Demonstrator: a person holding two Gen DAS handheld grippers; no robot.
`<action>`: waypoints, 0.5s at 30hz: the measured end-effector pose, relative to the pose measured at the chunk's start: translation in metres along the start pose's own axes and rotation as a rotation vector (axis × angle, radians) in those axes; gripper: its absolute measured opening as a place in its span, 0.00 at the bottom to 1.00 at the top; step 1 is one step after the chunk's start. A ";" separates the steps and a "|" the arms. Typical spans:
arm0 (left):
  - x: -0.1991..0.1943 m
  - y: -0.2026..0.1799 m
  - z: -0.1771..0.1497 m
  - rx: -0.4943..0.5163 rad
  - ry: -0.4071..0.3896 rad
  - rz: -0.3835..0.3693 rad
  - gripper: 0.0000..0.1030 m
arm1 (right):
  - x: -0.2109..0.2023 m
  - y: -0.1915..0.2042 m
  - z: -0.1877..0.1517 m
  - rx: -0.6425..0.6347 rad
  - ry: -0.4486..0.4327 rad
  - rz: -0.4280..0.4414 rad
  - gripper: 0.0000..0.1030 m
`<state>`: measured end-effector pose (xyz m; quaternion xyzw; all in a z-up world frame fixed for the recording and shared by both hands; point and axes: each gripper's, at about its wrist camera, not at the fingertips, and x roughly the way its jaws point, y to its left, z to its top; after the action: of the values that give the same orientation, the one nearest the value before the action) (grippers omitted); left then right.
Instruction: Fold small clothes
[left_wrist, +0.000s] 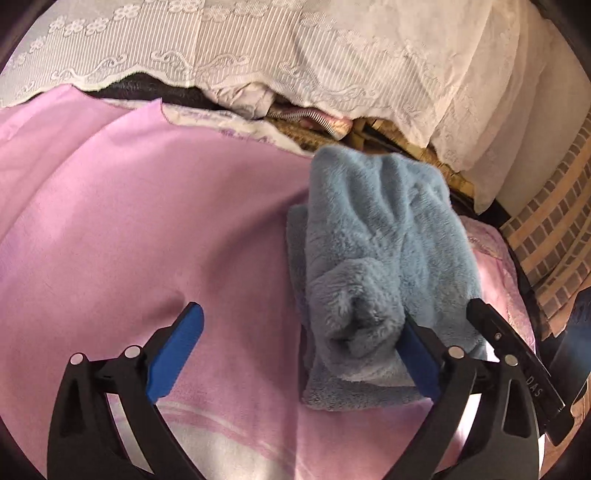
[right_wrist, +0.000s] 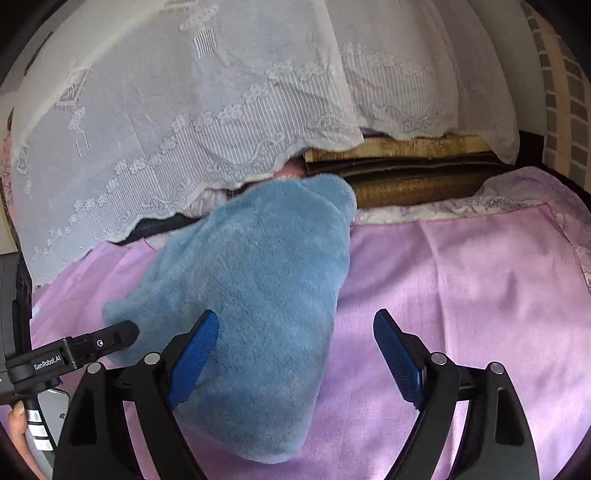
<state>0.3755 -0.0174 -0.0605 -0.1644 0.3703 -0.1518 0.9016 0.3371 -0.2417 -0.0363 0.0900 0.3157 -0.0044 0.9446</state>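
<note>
Both the left gripper (left_wrist: 303, 350) and the right gripper (right_wrist: 295, 354) have black angular frames with round silver screws and ribbed blue finger pads (right_wrist: 194, 363), while white "GenRobot.AI" lettering marks the left gripper's black side, beside bare fingertips (right_wrist: 16, 419).

Pink sheet (left_wrist: 129, 229) underneath; white lace cloth (right_wrist: 177, 122) behind; brick-pattern wall (left_wrist: 554, 221) at right.

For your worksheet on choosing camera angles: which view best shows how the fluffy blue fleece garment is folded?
The left wrist view: the fluffy blue fleece garment shows its stacked layers and a rolled end on the pink bedsheet. The right wrist view shows only one smooth blue surface, its layers hidden.
</note>
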 end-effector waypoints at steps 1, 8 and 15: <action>0.006 0.004 0.000 -0.017 0.025 -0.004 0.96 | 0.006 -0.004 -0.003 0.014 0.021 0.011 0.95; -0.009 -0.012 -0.012 0.072 -0.038 0.059 0.95 | -0.013 -0.004 -0.008 0.016 -0.053 0.011 0.96; -0.051 -0.031 -0.041 0.131 -0.093 0.111 0.95 | -0.054 0.005 -0.027 -0.002 -0.137 -0.063 0.96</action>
<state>0.3073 -0.0330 -0.0437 -0.0910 0.3257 -0.1178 0.9337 0.2780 -0.2349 -0.0239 0.0786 0.2528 -0.0400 0.9635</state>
